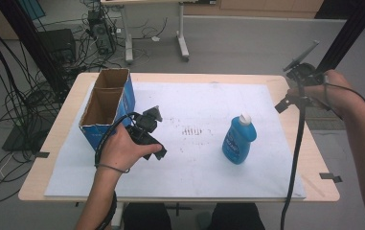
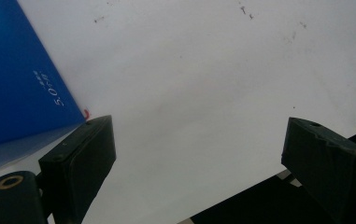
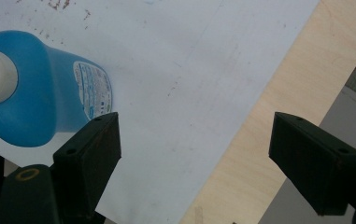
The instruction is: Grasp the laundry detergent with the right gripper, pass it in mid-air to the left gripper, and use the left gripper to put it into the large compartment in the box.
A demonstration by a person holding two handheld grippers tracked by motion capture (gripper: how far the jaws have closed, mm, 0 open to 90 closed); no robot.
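Both grippers, left (image 1: 153, 115) and right (image 1: 281, 103), stand spread and hold nothing; one blue bottle (image 1: 239, 139) stands between them, one blue box (image 1: 107, 106) marked "5.0" beside the left.

We see a pale wooden table (image 1: 290, 86) with a large white sheet (image 1: 194, 177) spread over most of its top, faint dark marks (image 1: 192, 130) scuffed near the sheet's middle. On the grey floor beyond the far edge stands a white desk frame (image 1: 182, 43), with a tangle of black cables (image 1: 22, 96) and a dark box (image 1: 58, 43) at the far left. Small strips of dark tape (image 1: 331, 177) sit at the table's near right and near left edges.
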